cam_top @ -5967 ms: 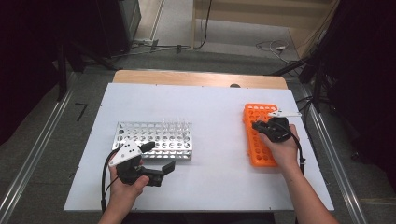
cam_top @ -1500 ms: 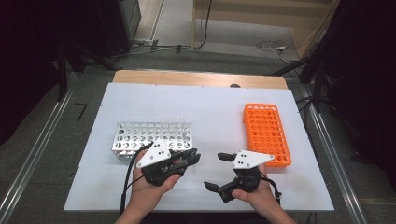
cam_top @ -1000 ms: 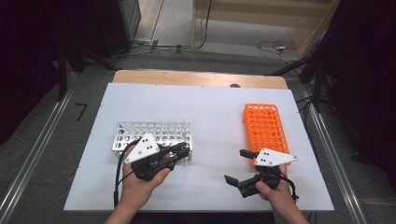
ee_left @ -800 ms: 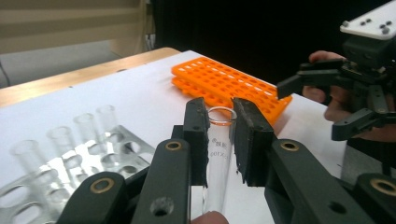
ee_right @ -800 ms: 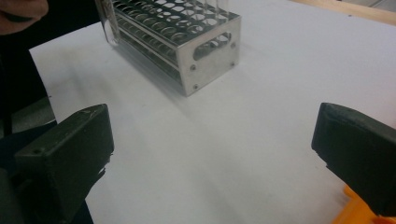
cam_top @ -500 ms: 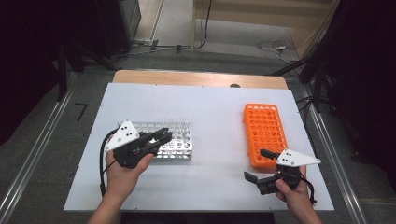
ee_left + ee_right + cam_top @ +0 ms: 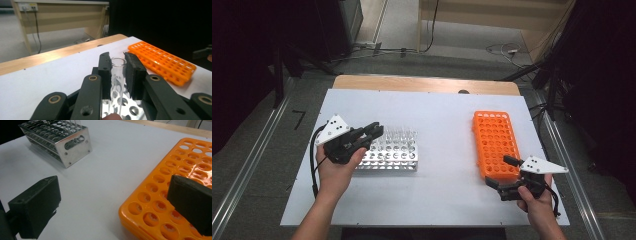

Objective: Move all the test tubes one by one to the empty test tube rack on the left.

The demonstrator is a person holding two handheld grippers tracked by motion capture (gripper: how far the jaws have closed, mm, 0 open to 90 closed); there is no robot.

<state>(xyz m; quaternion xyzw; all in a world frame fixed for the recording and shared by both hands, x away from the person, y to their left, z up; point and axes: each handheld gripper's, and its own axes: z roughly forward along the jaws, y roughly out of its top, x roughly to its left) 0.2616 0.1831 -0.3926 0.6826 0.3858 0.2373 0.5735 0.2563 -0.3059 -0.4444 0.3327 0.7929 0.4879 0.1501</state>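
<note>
My left gripper hovers over the left end of the silver metal tube rack, held in a hand. In the left gripper view, my left gripper is shut on a clear glass test tube that stands upright between the pads, with the metal rack below it. My right gripper is at the near end of the orange rack. Its jaws stand wide apart, and in the right gripper view my right gripper has nothing between them; one pad overlaps the orange rack.
Both racks sit on a white tabletop with a wooden strip along its far edge. The metal rack holds several clear tubes at its far rows. Bare table lies between the racks. The orange rack has vacant holes.
The left hand has moved left and away from the person, from the rack's right part to its left end. The right hand has moved right, to the orange rack's near corner.
</note>
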